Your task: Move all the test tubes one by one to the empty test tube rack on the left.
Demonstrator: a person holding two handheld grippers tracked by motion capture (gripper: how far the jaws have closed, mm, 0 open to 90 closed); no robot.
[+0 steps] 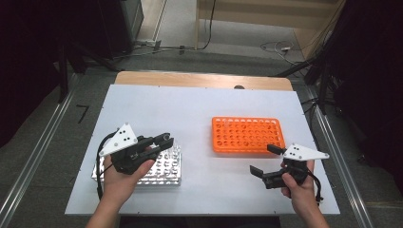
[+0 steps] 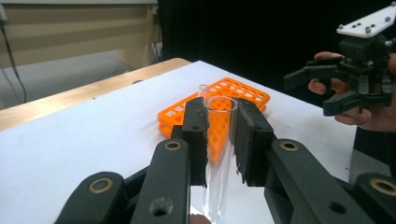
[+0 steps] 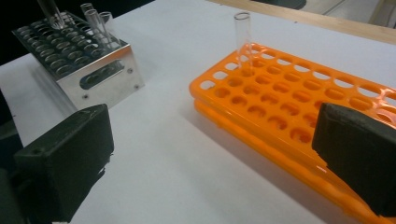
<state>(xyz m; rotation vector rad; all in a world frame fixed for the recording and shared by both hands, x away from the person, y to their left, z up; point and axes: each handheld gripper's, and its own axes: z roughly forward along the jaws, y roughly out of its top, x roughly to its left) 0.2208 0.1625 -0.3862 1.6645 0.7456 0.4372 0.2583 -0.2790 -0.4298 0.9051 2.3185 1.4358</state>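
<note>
- Left hand-held gripper (image 2: 219, 140): jaws are clamping a clear glass test tube (image 2: 218, 154) just below its open rim; the tube is hanging roughly upright over the silver perforated metal rack (image 1: 164, 168) at the near left of the white surface (image 1: 199, 109).
- Right hand-held gripper (image 1: 264, 160): jaws are standing wide apart and gripping nothing; it is hovering just in front of the orange plastic tube rack (image 1: 247, 134), near its right end.
- Step in hand, as a judgement: the held tube is probably going across to the orange rack, where one clear tube (image 3: 243, 39) is already standing in a far-row hole.
- Doing it well: keeping the tube vertical, carrying it high enough that its bottom is clearing the orange rim, centring it over an empty hole before lowering, and loosening the jaws only once the tube is seated.
- Around: several more clear tubes (image 3: 95, 21) are standing at the far edge of the metal rack; a wooden edge is showing beyond the white surface.
- In the way: the standing tube in the orange rack and the right hand-held gripper are both lying near the likely path.
</note>
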